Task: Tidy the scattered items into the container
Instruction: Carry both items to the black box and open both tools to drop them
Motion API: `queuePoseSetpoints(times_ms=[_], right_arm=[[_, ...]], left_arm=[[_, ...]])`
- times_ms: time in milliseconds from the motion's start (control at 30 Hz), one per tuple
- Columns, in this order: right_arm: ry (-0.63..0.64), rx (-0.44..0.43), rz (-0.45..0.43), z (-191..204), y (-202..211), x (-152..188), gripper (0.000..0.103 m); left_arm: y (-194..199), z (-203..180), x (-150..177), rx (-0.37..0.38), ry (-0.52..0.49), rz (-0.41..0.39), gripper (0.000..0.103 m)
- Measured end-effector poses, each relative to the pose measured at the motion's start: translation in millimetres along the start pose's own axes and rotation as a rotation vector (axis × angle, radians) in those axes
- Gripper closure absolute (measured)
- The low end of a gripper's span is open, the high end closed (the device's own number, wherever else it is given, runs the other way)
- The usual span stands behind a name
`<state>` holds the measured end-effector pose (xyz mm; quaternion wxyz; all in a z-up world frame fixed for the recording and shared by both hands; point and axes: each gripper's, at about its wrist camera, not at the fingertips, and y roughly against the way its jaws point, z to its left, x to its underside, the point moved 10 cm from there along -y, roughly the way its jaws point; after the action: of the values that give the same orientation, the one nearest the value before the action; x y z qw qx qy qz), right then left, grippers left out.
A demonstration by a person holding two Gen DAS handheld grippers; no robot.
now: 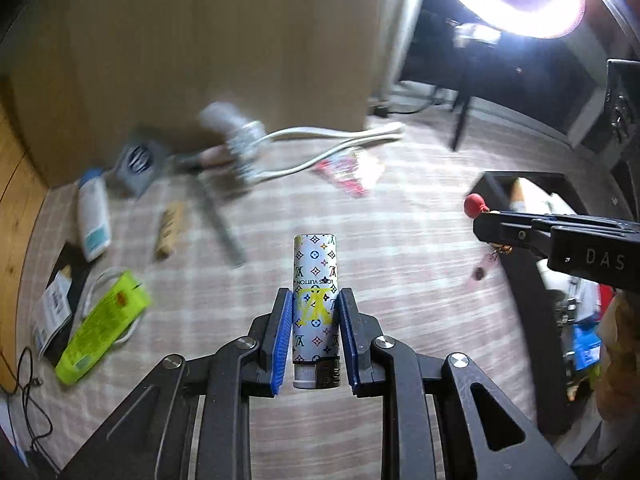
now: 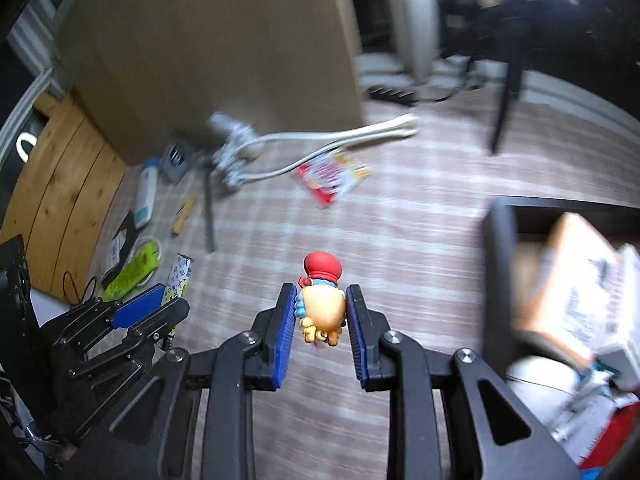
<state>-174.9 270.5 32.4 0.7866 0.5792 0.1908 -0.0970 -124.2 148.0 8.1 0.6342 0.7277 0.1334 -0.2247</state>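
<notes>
A tube (image 1: 315, 300) is clamped in the left gripper (image 1: 314, 308) and a figurine (image 2: 322, 304) in the right gripper (image 2: 320, 308), both lifted clear for carrying to the bin (image 2: 500, 248).

A: What did the left gripper (image 1: 314, 312) hold?
B: A patterned white tube (image 1: 315, 304), clamped between its blue pads (image 1: 281, 340) above the checked cloth (image 1: 400, 248).
A: And at right?
B: The black container (image 1: 496, 188), beside the right gripper (image 1: 486, 226).
</notes>
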Motion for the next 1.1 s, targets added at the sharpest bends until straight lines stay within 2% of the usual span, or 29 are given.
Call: queuePoseSetpoints(times_ms=[300, 600, 800, 933, 967, 1000, 1067, 1100], right_arm=[[-0.172, 0.127, -0.109, -115.3, 70.9, 27.4, 0.078], [-0.343, 0.256, -0.154, -235.8, 123.7, 61.0, 0.078], [-0.395, 0.334, -0.173, -290.8, 150.8, 68.3, 0.078], [-0.393, 0.338, -0.174, -309.0, 159.7, 69.1, 0.078], [-0.393, 0.337, -0.173, -311.5, 161.0, 68.1, 0.072], [-0.404, 0.351, -0.171, -316.0, 163.4, 68.5, 0.060], [-0.409, 0.360, -0.196, -319.6, 170.1, 65.8, 0.051], [-0.409, 0.357, -0.210, -319.5, 173.7, 64.4, 0.051]], left_arm=[[12.3, -120.7, -26.0, 0.126, -0.151, -0.027, 0.081], [13.5, -237.5, -29.9, 0.237, -0.289, -0.007, 0.081], [16.5, -294.7, -30.0, 0.290, -0.352, -0.001, 0.081], [18.0, -315.6, -30.7, 0.308, -0.372, -0.002, 0.080], [17.7, -317.4, -29.9, 0.314, -0.372, 0.008, 0.065], [18.2, -317.8, -29.9, 0.315, -0.370, 0.007, 0.053], [19.0, -315.3, -31.6, 0.289, -0.377, -0.013, 0.056], [18.4, -313.3, -31.2, 0.281, -0.383, -0.014, 0.056]])
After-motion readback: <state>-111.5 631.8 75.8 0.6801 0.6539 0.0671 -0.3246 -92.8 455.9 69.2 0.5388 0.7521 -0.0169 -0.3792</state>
